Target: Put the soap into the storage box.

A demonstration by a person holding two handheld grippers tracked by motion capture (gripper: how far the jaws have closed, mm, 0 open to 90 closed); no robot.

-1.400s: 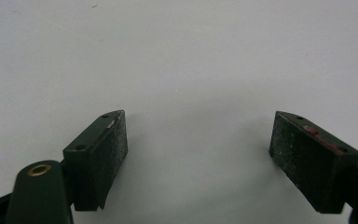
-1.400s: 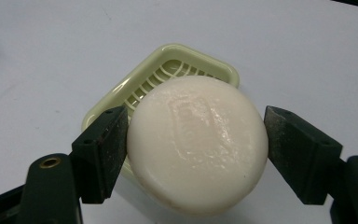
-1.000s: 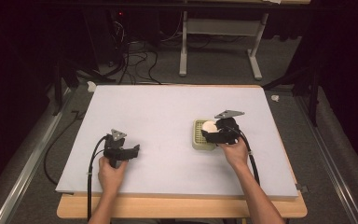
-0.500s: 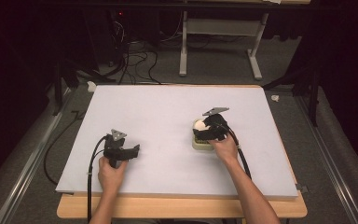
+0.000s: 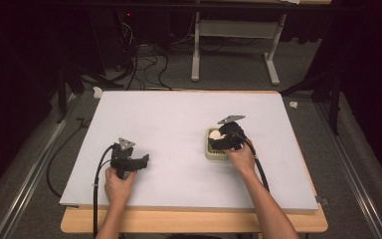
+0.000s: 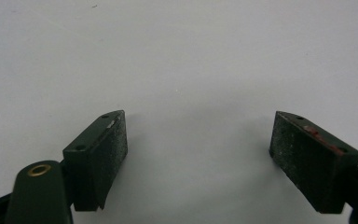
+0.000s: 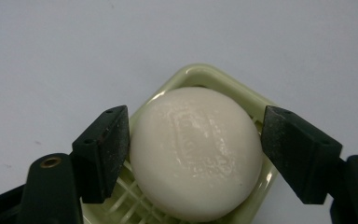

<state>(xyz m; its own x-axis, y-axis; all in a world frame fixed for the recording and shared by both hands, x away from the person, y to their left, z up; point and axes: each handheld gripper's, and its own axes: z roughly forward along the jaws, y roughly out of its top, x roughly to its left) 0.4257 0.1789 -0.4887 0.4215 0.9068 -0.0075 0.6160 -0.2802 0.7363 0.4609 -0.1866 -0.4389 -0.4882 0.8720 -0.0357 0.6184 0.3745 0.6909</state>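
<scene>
A round white bar of soap (image 7: 196, 151) lies in a pale green slatted soap dish (image 7: 200, 70) on the white table, right of centre in the high view, where the dish (image 5: 210, 152) peeks out from under the hand. My right gripper (image 7: 196, 123) is open, its jaws straddling the soap; the left jaw is at the soap's edge and a narrow gap shows at the right jaw. In the high view the right gripper (image 5: 223, 140) hovers over the dish. My left gripper (image 5: 140, 162) rests near the front left, open (image 6: 200, 133) with only bare table between its jaws.
The white tabletop (image 5: 179, 114) stretches wide around both grippers. A wooden edge (image 5: 194, 221) runs along the front. Beyond the far edge stand a desk frame (image 5: 234, 45) and loose cables (image 5: 144, 64) on a dark floor.
My right gripper has moved left and down over the soap dish until its jaws straddle the soap. The left gripper has stayed in place.
</scene>
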